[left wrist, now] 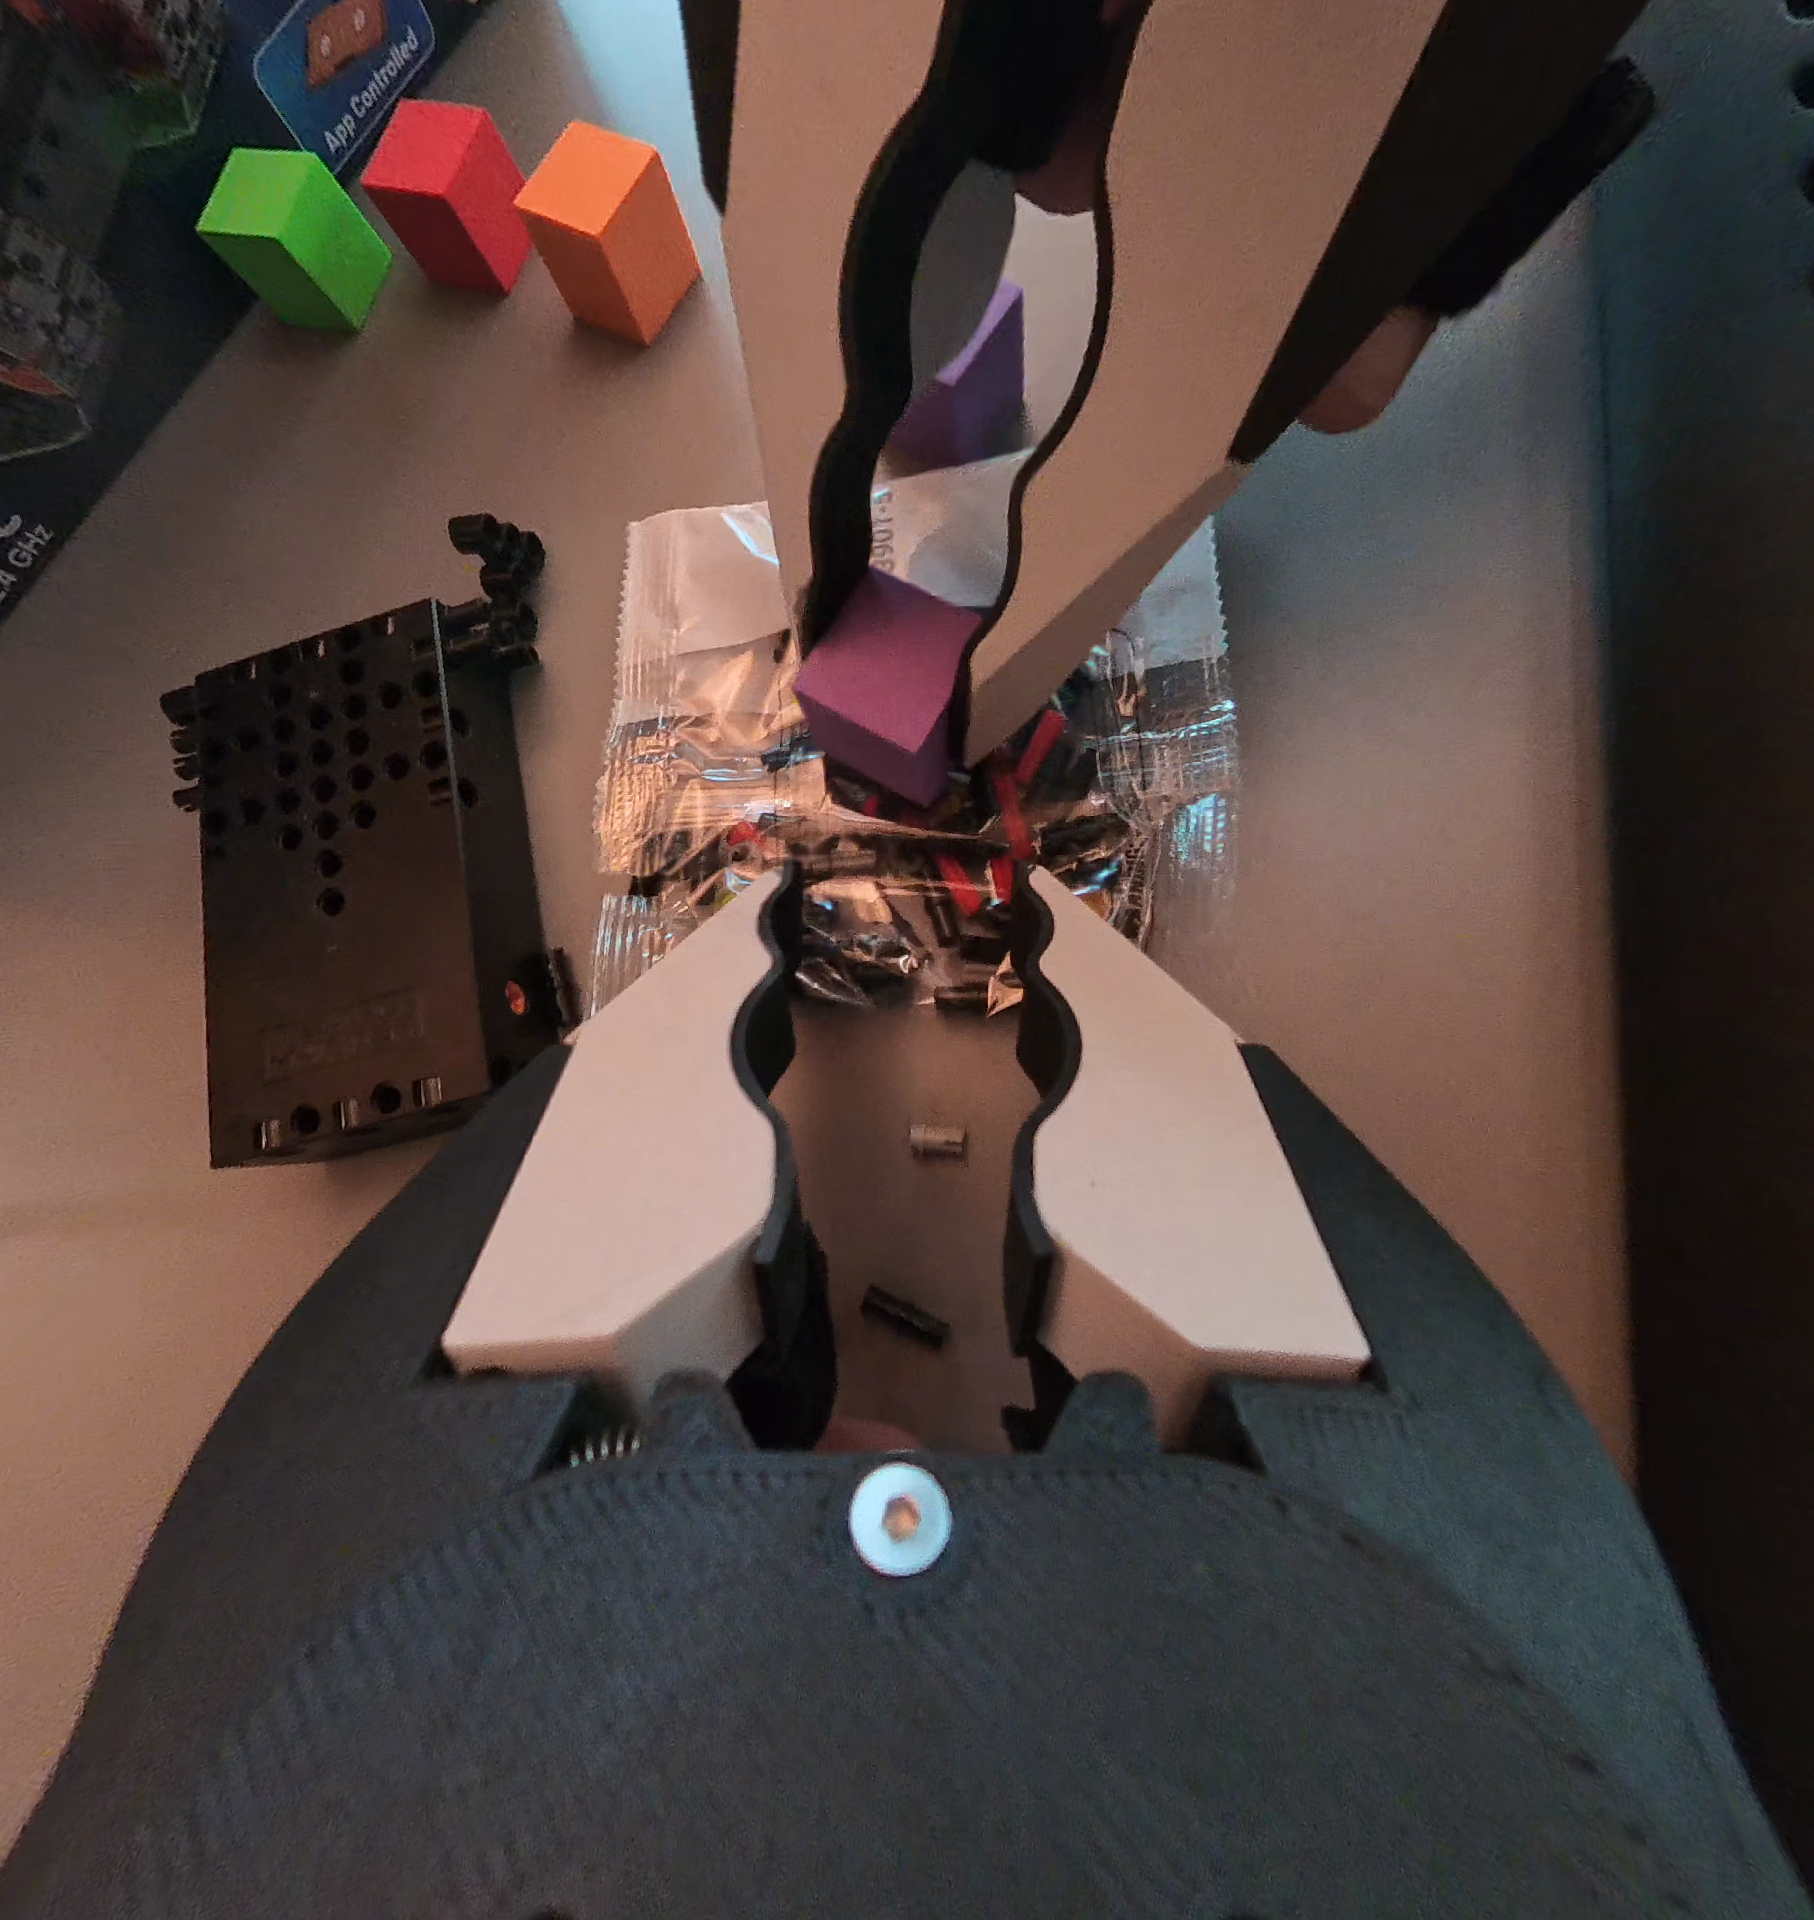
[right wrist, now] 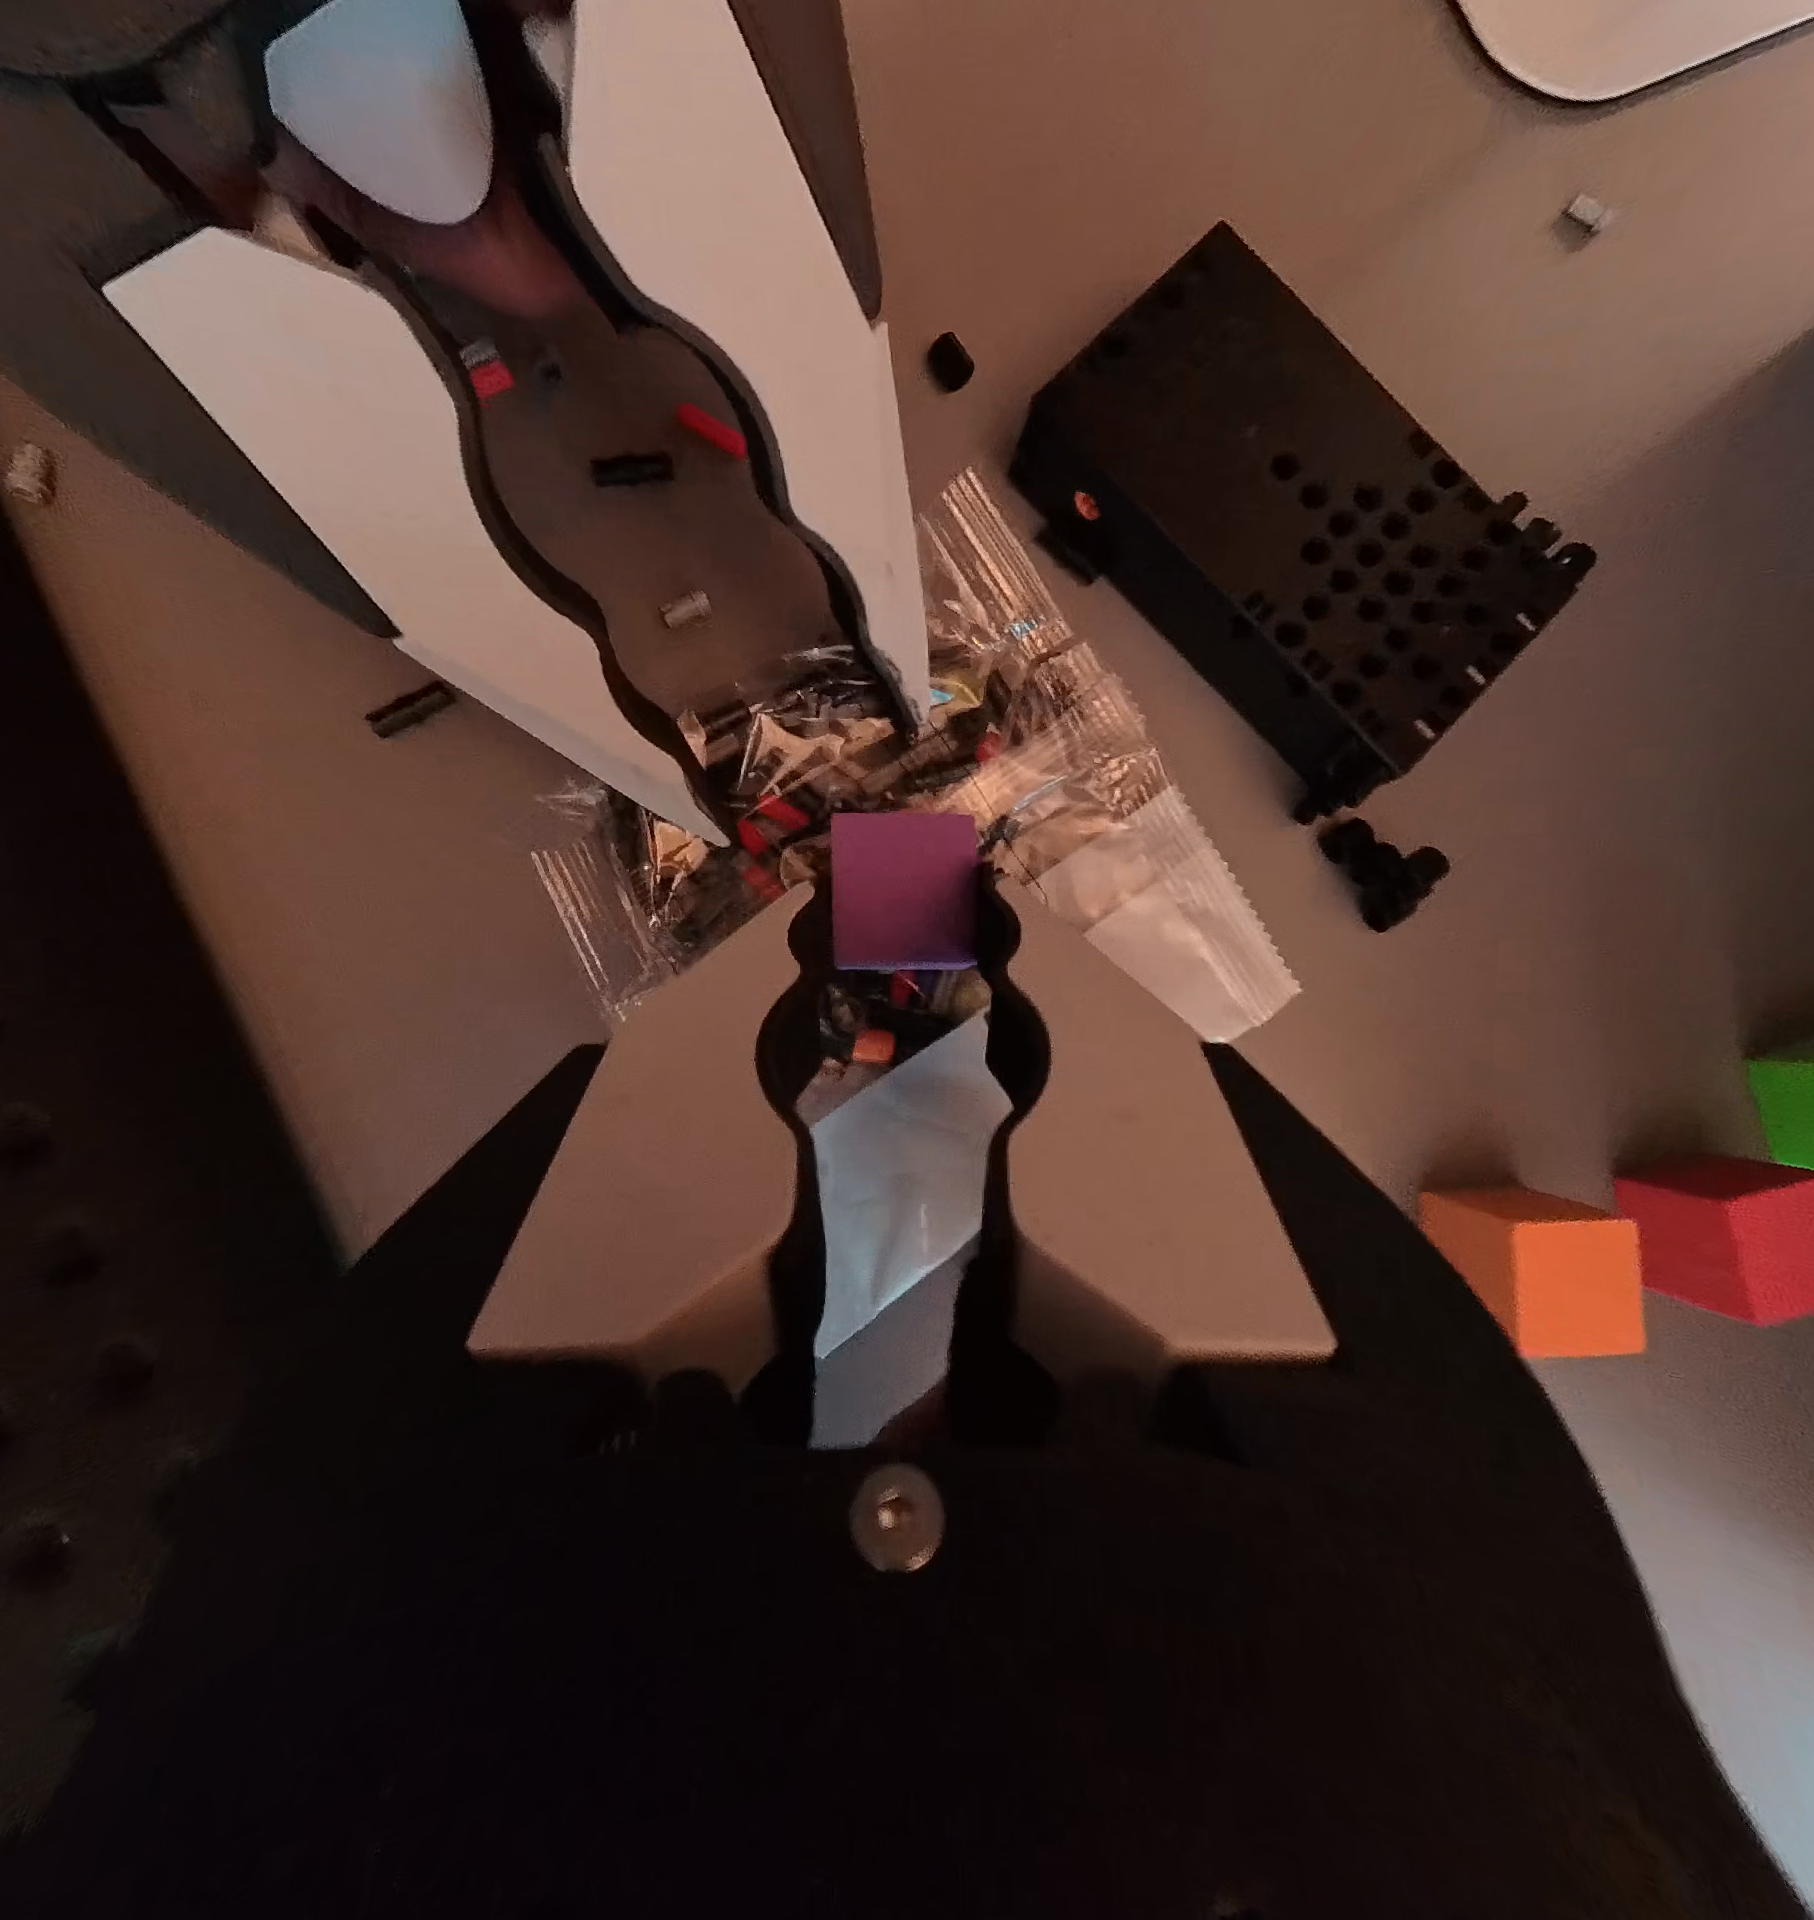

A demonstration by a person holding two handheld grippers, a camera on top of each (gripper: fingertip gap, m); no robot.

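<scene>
My right gripper (right wrist: 898, 888) is shut on a small purple block (right wrist: 903, 894) and holds it just above a clear plastic bag of small black and red parts (right wrist: 1090, 748). In the left wrist view the right gripper (left wrist: 887, 686) comes down from the top with the purple block (left wrist: 887, 691) between its tips, over the bag (left wrist: 695, 665). My left gripper (left wrist: 908, 894) is open and empty, with its tips over the bag's near edge. It also shows in the right wrist view (right wrist: 815, 769), facing the block. A second purple block (left wrist: 970, 384) lies behind the right gripper's fingers.
A black perforated plate (left wrist: 342, 883) (right wrist: 1298, 582) lies beside the bag, with a black connector cluster (left wrist: 498, 582) at its end. Green (left wrist: 295, 234), red (left wrist: 451, 192) and orange (left wrist: 612, 229) blocks stand in a row by a printed box (left wrist: 30, 312). Small loose parts (left wrist: 934, 1141) lie on the table. The tips of both grippers are at nearly the same place. Left tips and right tips are each some 8 cm from the black perforated plate (right wrist: 1298, 582). The left camera catches it too, in the left wrist view (left wrist: 395, 789).
</scene>
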